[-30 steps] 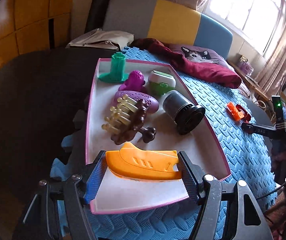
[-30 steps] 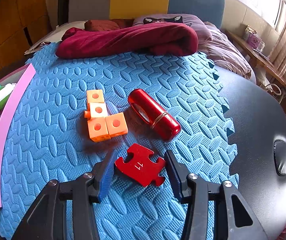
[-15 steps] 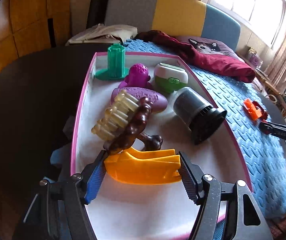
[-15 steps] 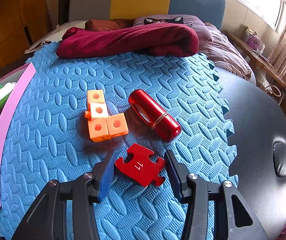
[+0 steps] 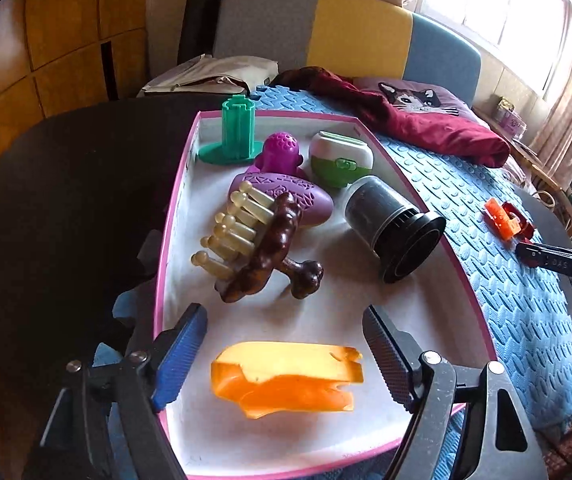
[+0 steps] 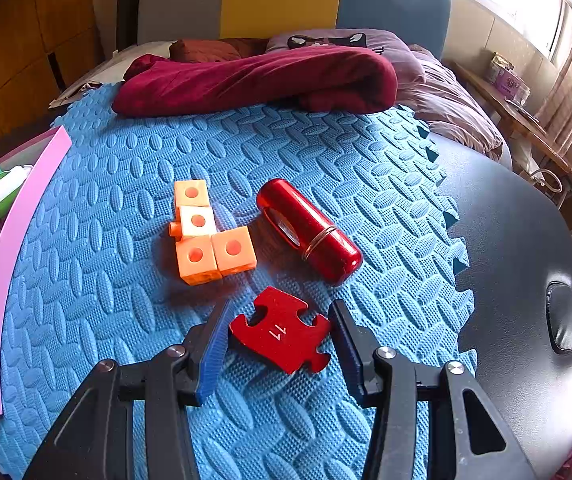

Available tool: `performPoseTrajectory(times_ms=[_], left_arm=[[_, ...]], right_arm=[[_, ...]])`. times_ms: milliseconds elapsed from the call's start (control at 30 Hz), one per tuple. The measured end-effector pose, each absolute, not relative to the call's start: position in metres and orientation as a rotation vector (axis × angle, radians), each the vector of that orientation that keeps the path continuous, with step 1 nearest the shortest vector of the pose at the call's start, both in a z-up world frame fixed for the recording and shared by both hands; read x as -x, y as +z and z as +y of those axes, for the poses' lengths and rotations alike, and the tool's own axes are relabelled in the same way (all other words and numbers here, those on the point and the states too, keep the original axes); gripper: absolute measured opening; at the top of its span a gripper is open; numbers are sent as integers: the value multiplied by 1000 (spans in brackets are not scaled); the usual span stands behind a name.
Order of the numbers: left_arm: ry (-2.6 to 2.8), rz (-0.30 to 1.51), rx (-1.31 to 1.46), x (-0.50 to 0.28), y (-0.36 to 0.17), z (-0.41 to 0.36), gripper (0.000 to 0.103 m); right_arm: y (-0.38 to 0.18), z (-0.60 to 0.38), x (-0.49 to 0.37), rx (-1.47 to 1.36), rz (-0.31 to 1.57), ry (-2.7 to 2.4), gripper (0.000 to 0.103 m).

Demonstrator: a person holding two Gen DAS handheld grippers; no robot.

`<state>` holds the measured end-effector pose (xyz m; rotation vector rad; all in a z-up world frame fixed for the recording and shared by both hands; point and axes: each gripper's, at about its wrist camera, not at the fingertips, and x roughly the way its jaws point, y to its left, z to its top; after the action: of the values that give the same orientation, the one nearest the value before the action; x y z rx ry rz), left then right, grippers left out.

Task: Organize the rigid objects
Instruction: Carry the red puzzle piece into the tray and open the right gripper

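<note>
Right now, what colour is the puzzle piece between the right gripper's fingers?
Red, marked 11: the puzzle piece shows best in the right wrist view.

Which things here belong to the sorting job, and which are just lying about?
Job: tray, orange piece, bone, black jar, cubes, red tube, puzzle piece.
Lying about: red blanket, cat cushion, mat.

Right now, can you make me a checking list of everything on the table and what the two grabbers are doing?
Surface: blue foam mat on a dark table.
Job's things: orange piece lying in the pink tray with other toys; orange cubes, red cylinder and red puzzle piece on the mat.
Clutter: maroon cloth.
Grippers: left gripper open, clear of the orange piece; right gripper around the puzzle piece, contact unclear.
Cables: nothing seen.
Surroundings: cat cushion, sofa, window.
</note>
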<state>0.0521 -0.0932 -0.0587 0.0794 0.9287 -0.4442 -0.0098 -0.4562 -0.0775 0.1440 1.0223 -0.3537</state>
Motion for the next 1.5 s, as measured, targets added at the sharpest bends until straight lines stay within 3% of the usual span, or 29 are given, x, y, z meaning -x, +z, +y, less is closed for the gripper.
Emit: performPoseTrajectory(times_ms=[833,1100,1500], left_arm=[[-346,854,-83,-35,-38,-66,82],[-327,841,-75,-35,-33,-59,82],[-328,847,-64,-35,-33,-56,82]], right_arm=[[-74,-454,10,-194,1006,-333,49],[-47,-426,14,-183,856,-181,49],[-23,-344,11,-159,799,84,49]])
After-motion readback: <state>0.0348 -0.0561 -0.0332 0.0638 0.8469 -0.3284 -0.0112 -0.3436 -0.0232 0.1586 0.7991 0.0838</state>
